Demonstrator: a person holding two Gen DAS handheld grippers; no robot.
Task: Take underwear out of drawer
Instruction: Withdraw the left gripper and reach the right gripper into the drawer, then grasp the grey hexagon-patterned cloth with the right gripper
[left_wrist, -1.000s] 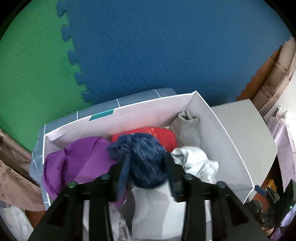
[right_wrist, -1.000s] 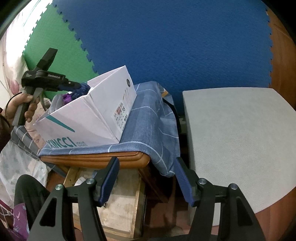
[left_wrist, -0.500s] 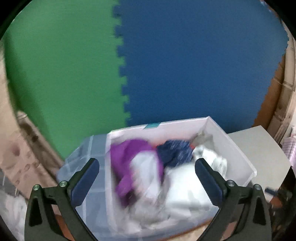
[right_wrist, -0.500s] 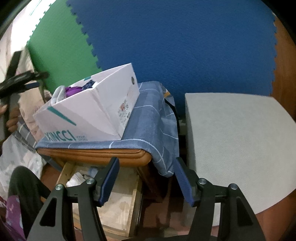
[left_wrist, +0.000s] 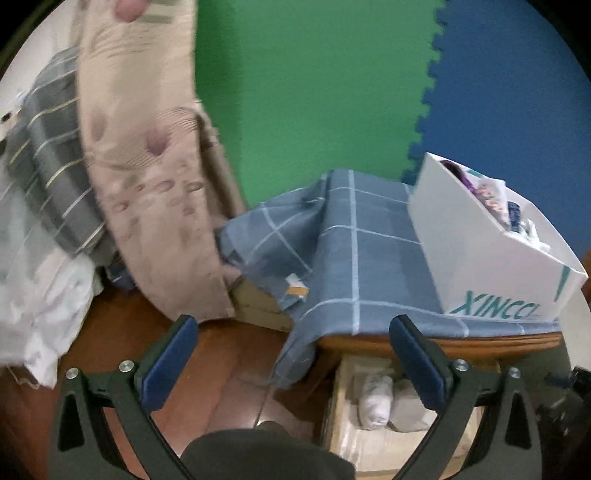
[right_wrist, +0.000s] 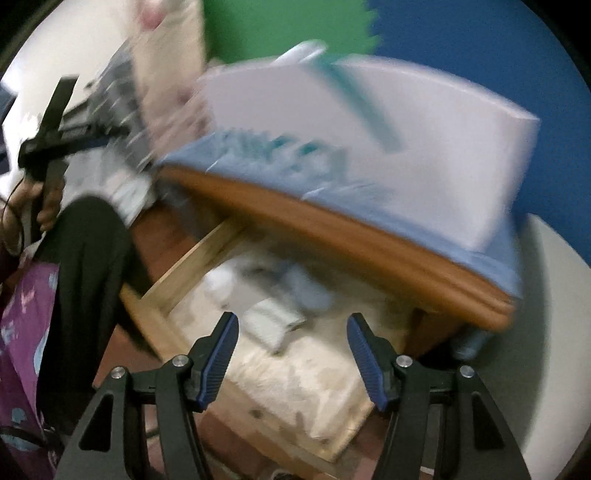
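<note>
Task status: in progress. The white box (left_wrist: 491, 258) on the checked blue cloth (left_wrist: 354, 254) already holds several garments, visible over its rim at the far right of the left wrist view. The open drawer (right_wrist: 177, 269) below the wooden tabletop still contains pale rolled or folded items (left_wrist: 376, 402); judged from this, at least one more retrieval remains.

Left gripper (left_wrist: 295, 358): jaws spread wide, nothing between them, aimed at the floor and the cloth edge, beside the drawer rather than over it.

Right gripper (right_wrist: 291, 354): jaws about half open, nothing held, pointing down into the drawer above a light folded piece (right_wrist: 271, 321).

Limits of view: the right wrist picture is heavily motion-blurred, so the drawer items cannot be identified as underwear with certainty. The drawer front is cut off in the left wrist view, and a dark-clothed leg (right_wrist: 85, 280) covers its left corner
</note>
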